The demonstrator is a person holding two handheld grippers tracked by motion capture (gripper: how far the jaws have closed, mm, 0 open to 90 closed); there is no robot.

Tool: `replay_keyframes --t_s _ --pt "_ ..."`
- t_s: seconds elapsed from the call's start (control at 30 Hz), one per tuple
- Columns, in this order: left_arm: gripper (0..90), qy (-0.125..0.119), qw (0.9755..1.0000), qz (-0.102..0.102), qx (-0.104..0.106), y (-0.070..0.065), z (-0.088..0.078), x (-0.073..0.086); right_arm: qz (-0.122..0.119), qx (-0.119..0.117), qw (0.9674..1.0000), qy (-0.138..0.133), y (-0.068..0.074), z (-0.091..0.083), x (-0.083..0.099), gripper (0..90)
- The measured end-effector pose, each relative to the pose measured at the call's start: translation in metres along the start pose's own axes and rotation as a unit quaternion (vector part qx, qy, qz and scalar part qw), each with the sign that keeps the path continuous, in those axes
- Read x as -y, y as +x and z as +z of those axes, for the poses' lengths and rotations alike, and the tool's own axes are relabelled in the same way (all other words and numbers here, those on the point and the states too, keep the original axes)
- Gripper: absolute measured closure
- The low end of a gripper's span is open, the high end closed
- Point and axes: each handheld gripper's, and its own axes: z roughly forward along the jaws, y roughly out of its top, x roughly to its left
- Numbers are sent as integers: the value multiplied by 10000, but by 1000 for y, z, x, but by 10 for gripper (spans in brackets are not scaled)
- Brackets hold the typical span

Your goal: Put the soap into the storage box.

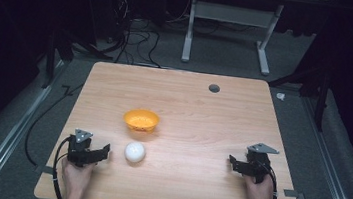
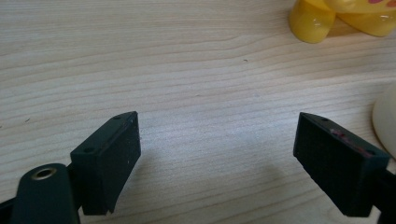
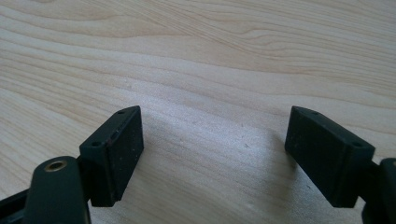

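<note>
Nearest the person, the left tool and right tool rested on the table, each in a hand, jaws spread wide and holding nothing. A white ball lay just beside the left tool. Beyond it, near the table's middle, stood an orange bowl.

I see light wooden table filling middle of high view. Orange bowl sits just left of frame centre. White ball lies just below bowl, apart from it. Small dark round grommet upper right of tabletop.
</note>
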Motion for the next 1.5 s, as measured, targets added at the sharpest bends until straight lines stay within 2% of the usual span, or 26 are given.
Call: replay_keyframes --t_s 0.2,0.33,0.47,0.57,0.7,0.83,0.97,1.3,1.5 --pt "154 -18 10000 71 66 -2 -4 0 4 2 10000 -10 0 0 0 204" --pt "155 -80 9999 17 147 -2 -4 1 2 1 10000 -9 0 0 0 204" --pt "155 -137 9995 151 246 -6 -11 -4 2 0 10000 -10 0 0 0 204" --pt "154 -198 9992 175 308 -8 -14 -7 4 1 10000 -10 0 0 0 204" --pt "153 -277 9983 291 414 -13 -21 -13 0 3 10000 -9 0 0 0 204" --pt "150 -314 9973 315 578 -18 -25 -18 -1 -2 10000 -10 0 0 0 204" --pt "146 -325 9967 345 654 -22 -27 -20 -6 -8 10000 -10 0 0 0 204" --pt "144 -292 9942 569 860 -38 -27 -22 -14 -12 10000 -11 0 0 0 204" --pt "144 -246 9919 725 1018 -48 -24 -24 -17 -15 10000 -11 0 0 0 204"
